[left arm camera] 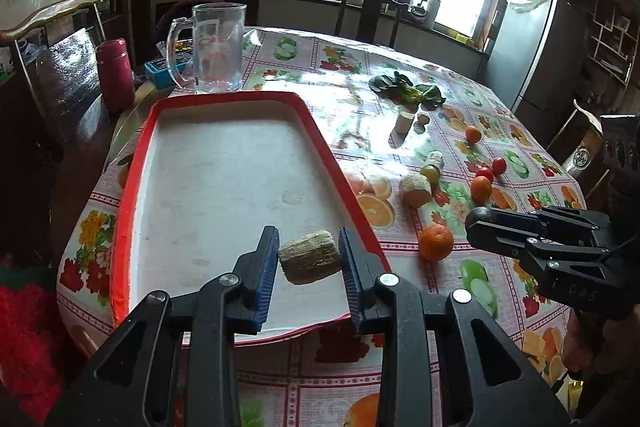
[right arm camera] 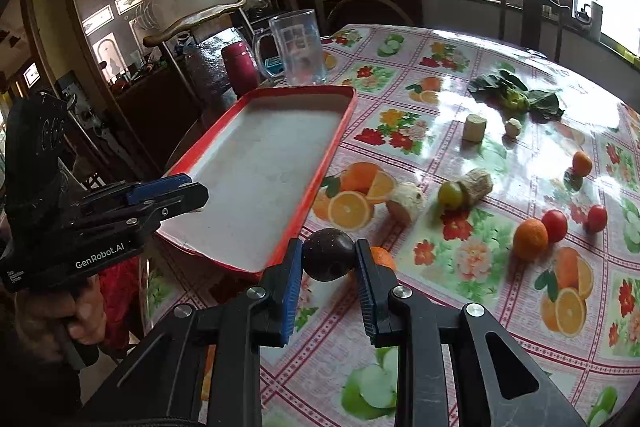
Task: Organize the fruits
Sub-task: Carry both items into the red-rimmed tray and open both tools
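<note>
The left gripper (left arm camera: 309, 255) clamps a tan chunk (left arm camera: 310, 257) above the near end of the red-rimmed tray (left arm camera: 132, 163), while the right gripper (right arm camera: 329, 259) grips a dark round fruit (right arm camera: 329, 253) just outside the tray's near corner, oranges (right arm camera: 530, 238) and tomatoes (right arm camera: 555, 225) scattered beyond on the flowered tablecloth (right arm camera: 440, 267).

"GenRobot.AI" on left gripper (right arm camera: 192, 193)

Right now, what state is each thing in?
Left gripper: shut on the beige fibrous chunk, over the tray.
Right gripper: shut on the dark round fruit.
Red-rimmed white tray: nothing resting in it.
Clear glass mug: upright, empty.
</note>
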Tool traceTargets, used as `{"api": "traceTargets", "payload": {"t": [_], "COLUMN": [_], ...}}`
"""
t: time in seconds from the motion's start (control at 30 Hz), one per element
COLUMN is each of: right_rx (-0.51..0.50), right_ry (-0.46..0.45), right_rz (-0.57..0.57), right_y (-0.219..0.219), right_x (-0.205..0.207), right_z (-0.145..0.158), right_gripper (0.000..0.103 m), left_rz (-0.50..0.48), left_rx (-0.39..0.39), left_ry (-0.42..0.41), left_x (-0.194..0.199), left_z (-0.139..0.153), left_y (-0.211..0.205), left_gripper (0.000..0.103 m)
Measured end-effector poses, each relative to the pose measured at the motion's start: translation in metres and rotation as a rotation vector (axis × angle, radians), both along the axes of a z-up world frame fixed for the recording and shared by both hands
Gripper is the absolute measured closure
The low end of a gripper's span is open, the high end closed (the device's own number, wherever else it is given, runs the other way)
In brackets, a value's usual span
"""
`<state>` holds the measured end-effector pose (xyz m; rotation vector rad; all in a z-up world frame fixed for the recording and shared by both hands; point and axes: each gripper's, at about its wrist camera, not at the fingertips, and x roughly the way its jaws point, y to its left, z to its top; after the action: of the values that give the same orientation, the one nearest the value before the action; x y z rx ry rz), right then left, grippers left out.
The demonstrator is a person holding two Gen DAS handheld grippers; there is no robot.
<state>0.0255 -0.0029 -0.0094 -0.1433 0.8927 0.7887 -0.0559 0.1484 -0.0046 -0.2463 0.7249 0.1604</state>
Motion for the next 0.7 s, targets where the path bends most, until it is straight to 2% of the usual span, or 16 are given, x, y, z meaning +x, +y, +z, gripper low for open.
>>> {"api": "traceTargets", "payload": {"t": [0.43, 0.7], "right_rx": [-0.004, -0.023], "right_ry": [0.041, 0.075], "right_rz": [0.124, 0.155], "right_y": [0.071, 0.098], "right_x": [-0.004, -0.001], "right_z": [-0.011, -0.024], "right_gripper": [0.077, 0.077], "left_rz": [0.073, 0.105], "left_rx": [-0.014, -0.030], "left_ry": [0.022, 0.042], "left_x": [-0.016, -0.018], "left_z": [-0.010, -0.020], "left_y": [0.037, 0.052], "left_gripper": [0.075, 0.075]}}
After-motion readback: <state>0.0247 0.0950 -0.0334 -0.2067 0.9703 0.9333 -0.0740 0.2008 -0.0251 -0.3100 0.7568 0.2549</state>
